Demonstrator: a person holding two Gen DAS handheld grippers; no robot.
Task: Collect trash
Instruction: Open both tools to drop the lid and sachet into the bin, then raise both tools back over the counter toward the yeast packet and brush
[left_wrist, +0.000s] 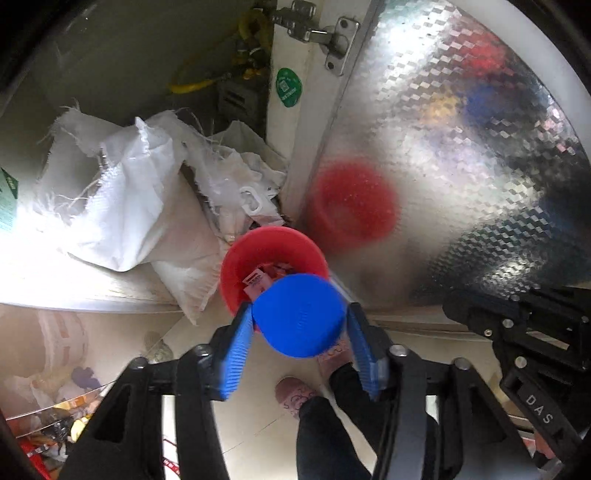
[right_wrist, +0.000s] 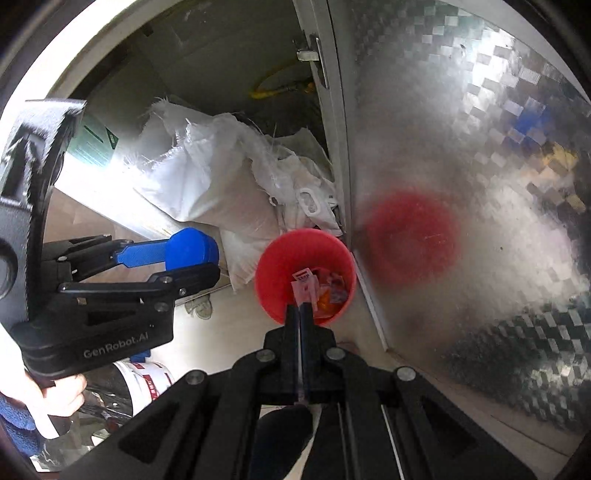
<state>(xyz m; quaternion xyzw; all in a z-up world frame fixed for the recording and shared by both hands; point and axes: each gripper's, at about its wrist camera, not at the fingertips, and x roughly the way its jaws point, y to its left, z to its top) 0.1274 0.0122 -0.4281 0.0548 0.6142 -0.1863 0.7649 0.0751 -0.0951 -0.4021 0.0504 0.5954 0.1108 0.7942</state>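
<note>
A red bin (left_wrist: 242, 266) (right_wrist: 273, 269) stands on the floor against the open cabinet door, with wrappers and a red-and-white label (right_wrist: 303, 276) inside. My left gripper (left_wrist: 300, 314) (right_wrist: 205, 260) hangs just above the bin's near rim. Its blue fingers (left_wrist: 236, 347) sit against both sides of a round blue cup (left_wrist: 299, 317) (right_wrist: 192, 245), seen from its base. My right gripper (right_wrist: 301, 308) points down over the bin, fingers pressed together; I see nothing clearly pinched. In the left wrist view its black body (left_wrist: 517, 332) is at the right.
White woven sacks (left_wrist: 122, 192) fill the cabinet floor, with a yellow hose (left_wrist: 192, 86) behind. The foil-covered door (left_wrist: 461, 166) mirrors the red bin. A person's slippered feet (left_wrist: 295, 398) stand below; a hand (right_wrist: 55, 402) holds the left gripper. Packaged clutter (left_wrist: 48, 424) lies at the lower left.
</note>
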